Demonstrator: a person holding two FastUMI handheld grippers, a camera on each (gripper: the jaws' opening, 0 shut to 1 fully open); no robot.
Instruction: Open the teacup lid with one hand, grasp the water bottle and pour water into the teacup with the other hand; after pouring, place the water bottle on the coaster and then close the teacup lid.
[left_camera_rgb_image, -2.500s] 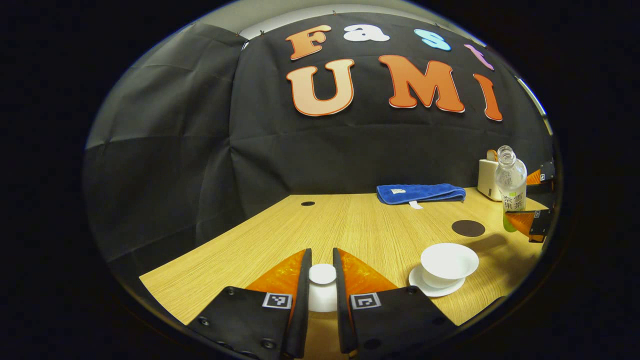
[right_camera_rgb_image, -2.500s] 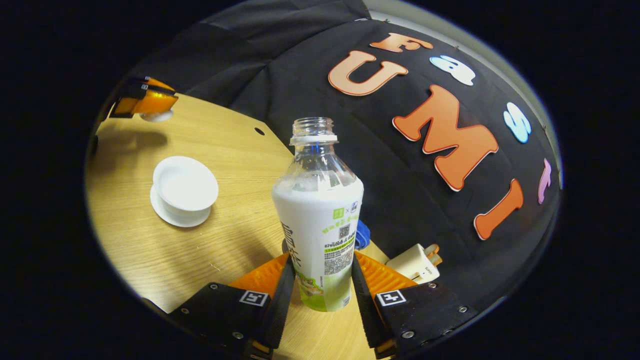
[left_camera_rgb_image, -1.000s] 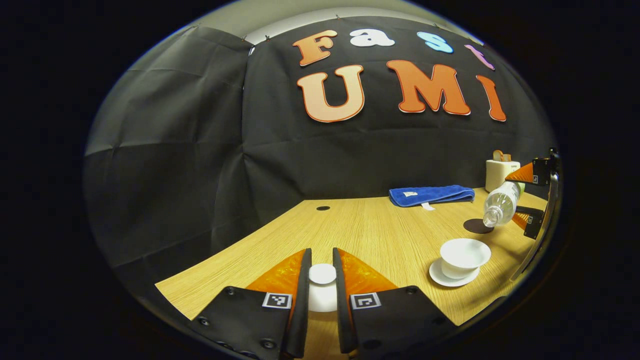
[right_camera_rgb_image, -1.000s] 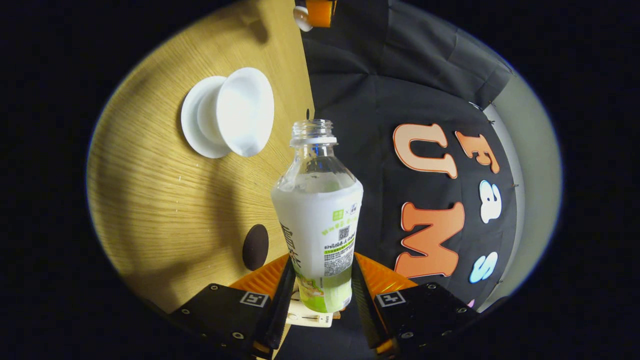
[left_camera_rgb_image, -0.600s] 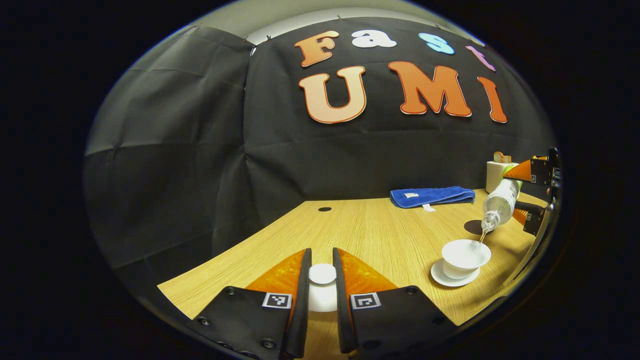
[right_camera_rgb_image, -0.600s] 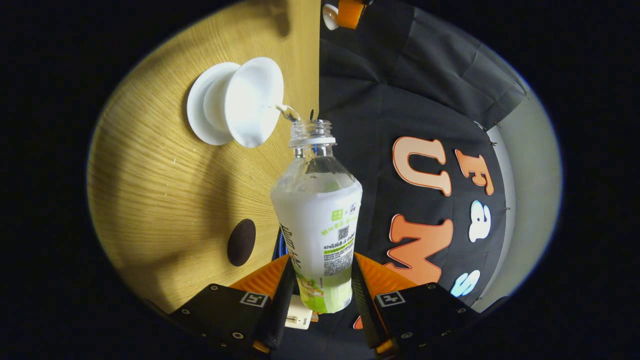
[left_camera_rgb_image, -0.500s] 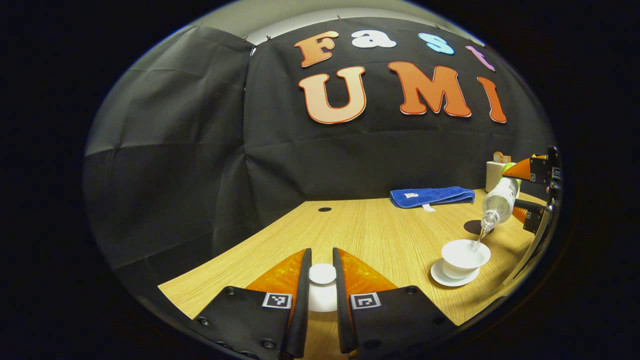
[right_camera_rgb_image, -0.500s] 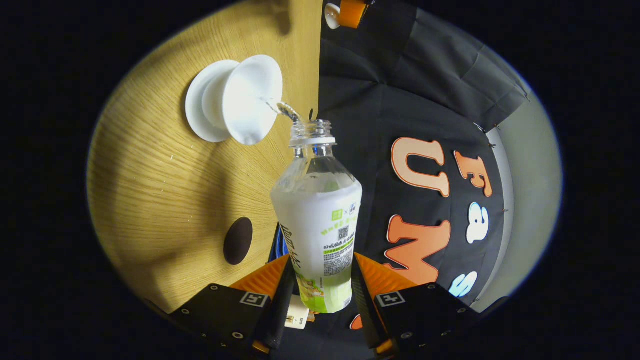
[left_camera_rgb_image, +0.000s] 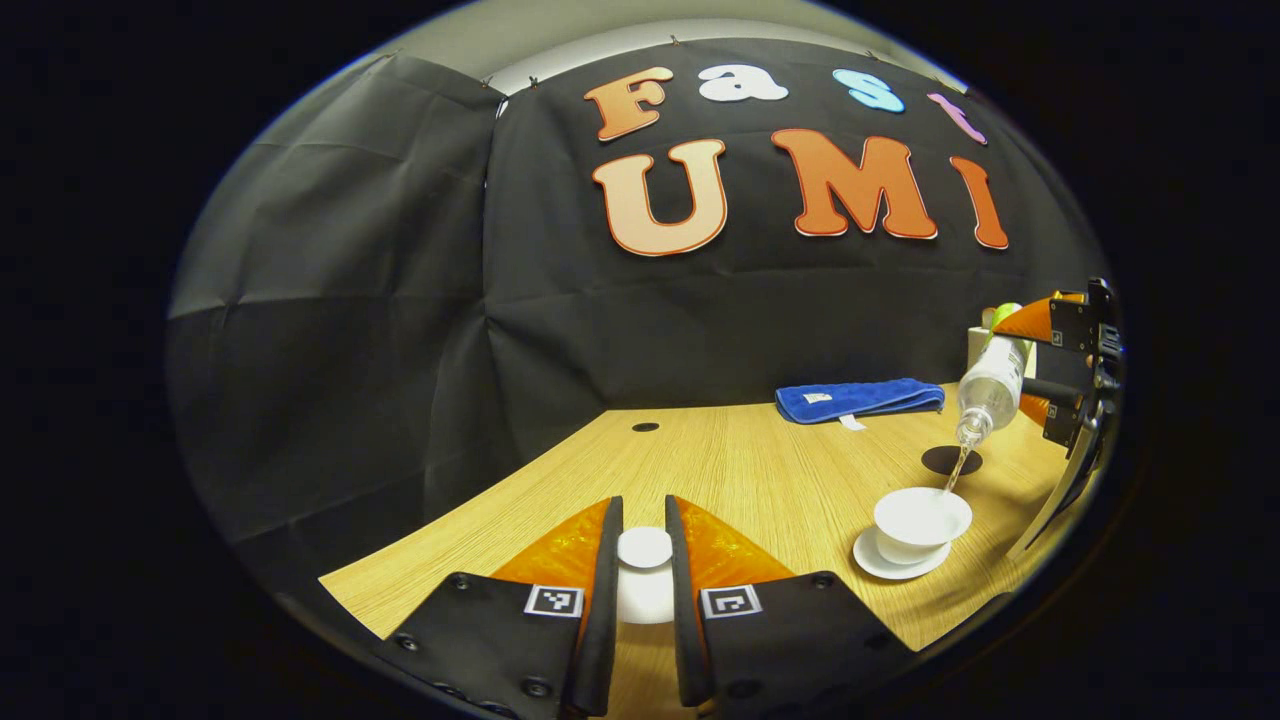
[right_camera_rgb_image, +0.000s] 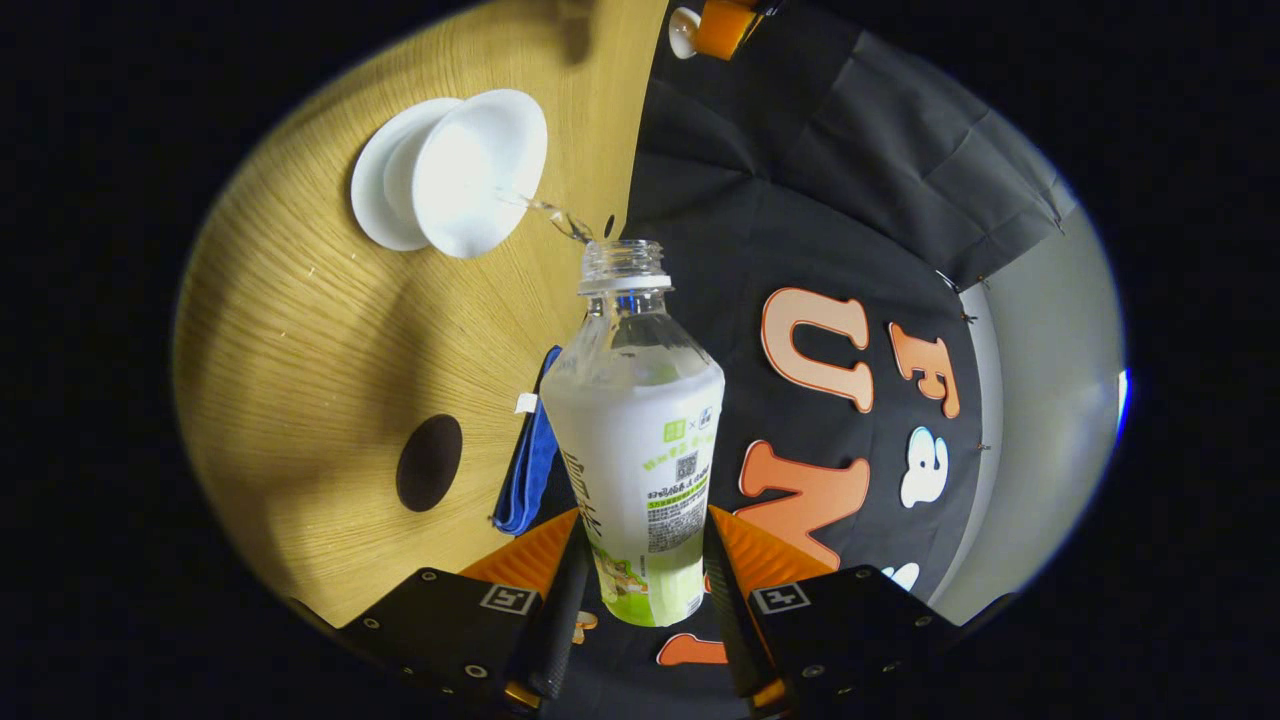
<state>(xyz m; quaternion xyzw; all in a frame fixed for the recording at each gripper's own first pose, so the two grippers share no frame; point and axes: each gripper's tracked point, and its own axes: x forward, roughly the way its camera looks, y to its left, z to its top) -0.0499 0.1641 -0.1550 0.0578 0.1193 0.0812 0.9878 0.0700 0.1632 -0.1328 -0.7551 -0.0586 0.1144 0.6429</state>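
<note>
In the right gripper view, the water bottle (right_camera_rgb_image: 634, 430) is clamped between both fingers of the right gripper (right_camera_rgb_image: 634, 570), which are closed against its lower labelled body. The bottle is tipped over, its uncapped mouth pointing toward 12 o'clock in that view, and a thin stream of water (right_camera_rgb_image: 545, 212) is seen running from the mouth toward 10 o'clock into the teacup (right_camera_rgb_image: 470, 170). The open teacup is seated on its white saucer (right_camera_rgb_image: 372, 205) on the wooden table (right_camera_rgb_image: 300, 350). The dark round coaster (right_camera_rgb_image: 429, 463) lies bare on the table at about 8 o'clock of the bottle, well apart from the cup, and a folded blue towel (right_camera_rgb_image: 532, 455) is seen just beside the bottle's left side (partly hidden behind it).

In the left gripper view, the teacup lid (left_camera_rgb_image: 645, 575) is held by its knob between the fingers of the left gripper (left_camera_rgb_image: 644, 560), which are nearly closed and pressed on either side of it; the lid is kept above the near edge of the table (left_camera_rgb_image: 720, 470). At 3 o'clock of that view the teacup (left_camera_rgb_image: 922, 516) on its saucer (left_camera_rgb_image: 868, 555) is seen with the tilted bottle (left_camera_rgb_image: 990, 385) above it, and the coaster (left_camera_rgb_image: 951, 460) lies just behind the cup. The blue towel (left_camera_rgb_image: 860, 398) is laid farther back, near the wall
</note>
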